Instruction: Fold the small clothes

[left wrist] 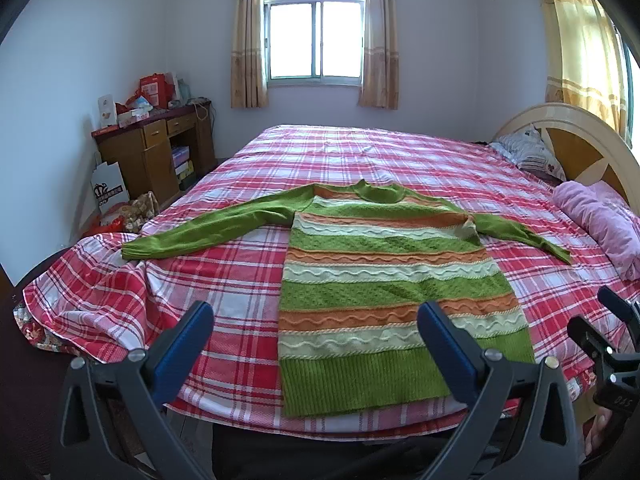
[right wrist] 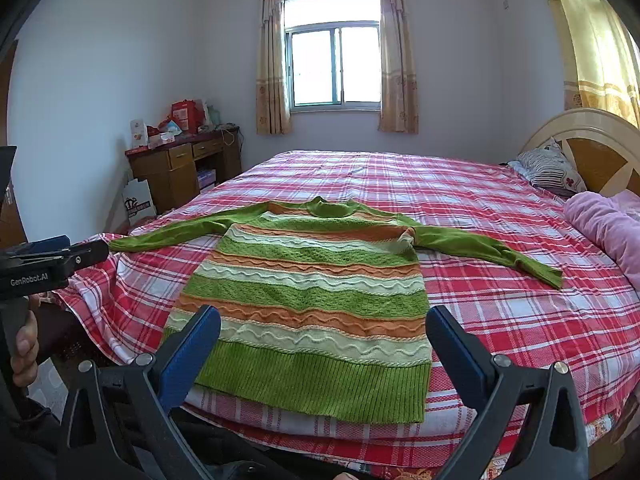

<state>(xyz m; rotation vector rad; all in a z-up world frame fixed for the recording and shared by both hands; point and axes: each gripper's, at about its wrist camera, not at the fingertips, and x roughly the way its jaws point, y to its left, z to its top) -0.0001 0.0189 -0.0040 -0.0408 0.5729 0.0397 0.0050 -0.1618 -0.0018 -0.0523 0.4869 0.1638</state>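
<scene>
Near the bed's (left wrist: 360,152) front edge, from the left wrist, a striped sweater (left wrist: 384,280) lies flat, sleeves spread; the left gripper (left wrist: 316,320) gapes empty. From the right wrist, the right gripper (right wrist: 324,324) hovers wide apart above the hem.

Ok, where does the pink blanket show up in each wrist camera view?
Left wrist view: the pink blanket sits at the right edge, halfway down.
Right wrist view: the pink blanket is again at the right edge, halfway down.
Shared landmark: the striped pillow just above it.
</scene>
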